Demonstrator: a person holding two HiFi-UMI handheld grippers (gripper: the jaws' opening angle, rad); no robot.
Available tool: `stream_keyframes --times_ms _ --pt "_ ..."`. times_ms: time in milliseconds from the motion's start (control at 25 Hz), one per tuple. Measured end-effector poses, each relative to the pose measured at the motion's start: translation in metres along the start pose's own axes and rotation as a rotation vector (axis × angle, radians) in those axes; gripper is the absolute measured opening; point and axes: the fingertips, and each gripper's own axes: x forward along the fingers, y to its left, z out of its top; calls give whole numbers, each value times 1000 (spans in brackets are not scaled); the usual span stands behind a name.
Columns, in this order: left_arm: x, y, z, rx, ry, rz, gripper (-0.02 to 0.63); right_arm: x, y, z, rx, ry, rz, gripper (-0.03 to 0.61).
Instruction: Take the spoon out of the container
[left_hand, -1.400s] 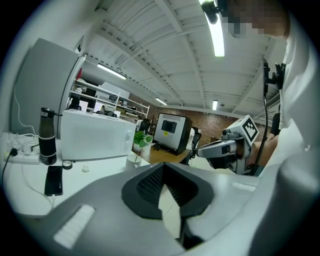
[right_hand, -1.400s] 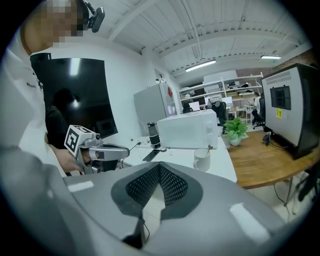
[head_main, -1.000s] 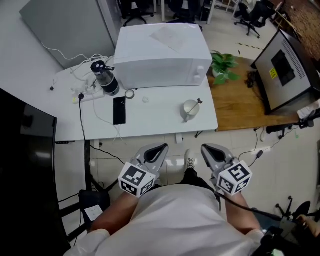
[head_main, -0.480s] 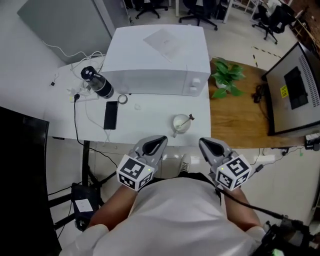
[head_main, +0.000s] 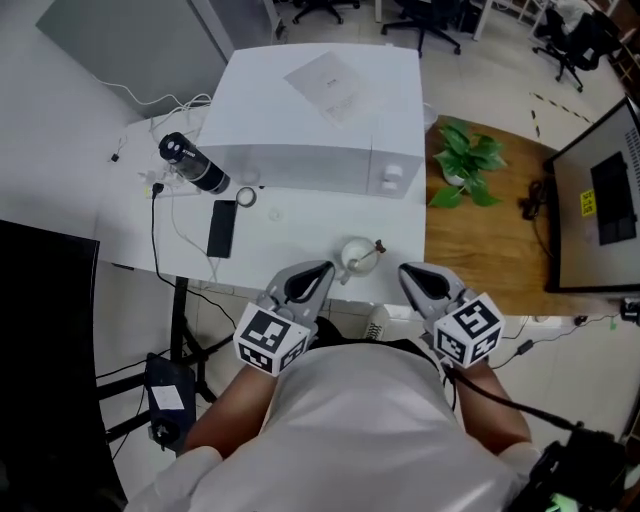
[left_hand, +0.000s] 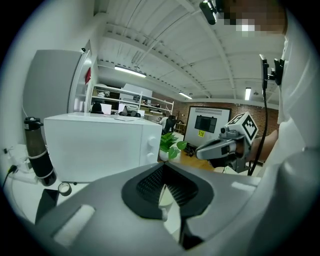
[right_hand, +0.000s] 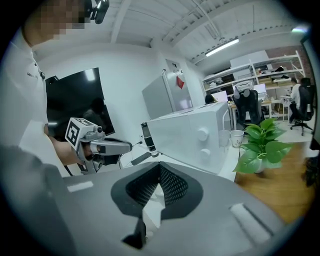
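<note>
A small white cup (head_main: 355, 257) stands near the front edge of the white table (head_main: 290, 240), with a spoon (head_main: 374, 248) leaning out of it to the right. My left gripper (head_main: 316, 274) hovers at the table's front edge, just left of the cup, jaws shut and empty. On the cup's other side my right gripper (head_main: 409, 274) is also shut and holds nothing. Neither touches the cup. Each gripper shows in the other's view: the right gripper (left_hand: 216, 148) in the left gripper view, the left gripper (right_hand: 114, 146) in the right gripper view.
A white microwave (head_main: 320, 110) fills the back of the table. Left of it lie a dark bottle (head_main: 190, 165), a tape roll (head_main: 246, 197), a black phone (head_main: 221, 228) and cables. A potted plant (head_main: 468, 160) sits on a wooden desk (head_main: 490, 240) at the right.
The person has stepped up to the table: the cup and spoon now lie just ahead, between the two grippers. Both grippers stayed shut and empty.
</note>
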Motion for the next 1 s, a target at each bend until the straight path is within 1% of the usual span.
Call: stream_keyframes --times_ms 160,400,640,800,1000 --pt "8 16 -2 -10 15 -16 5 13 -7 -3 21 15 -20 8" --pt "15 27 -2 9 53 -119 5 28 -7 -9 61 37 -99 14" --pt "16 30 -12 10 63 -187 5 39 -11 -22 88 65 -163 31" --pt "18 35 -21 15 81 -211 5 45 -16 -29 89 87 -192 41" --pt "19 38 -28 -7 92 -218 5 52 -27 -36 91 112 -210 64"
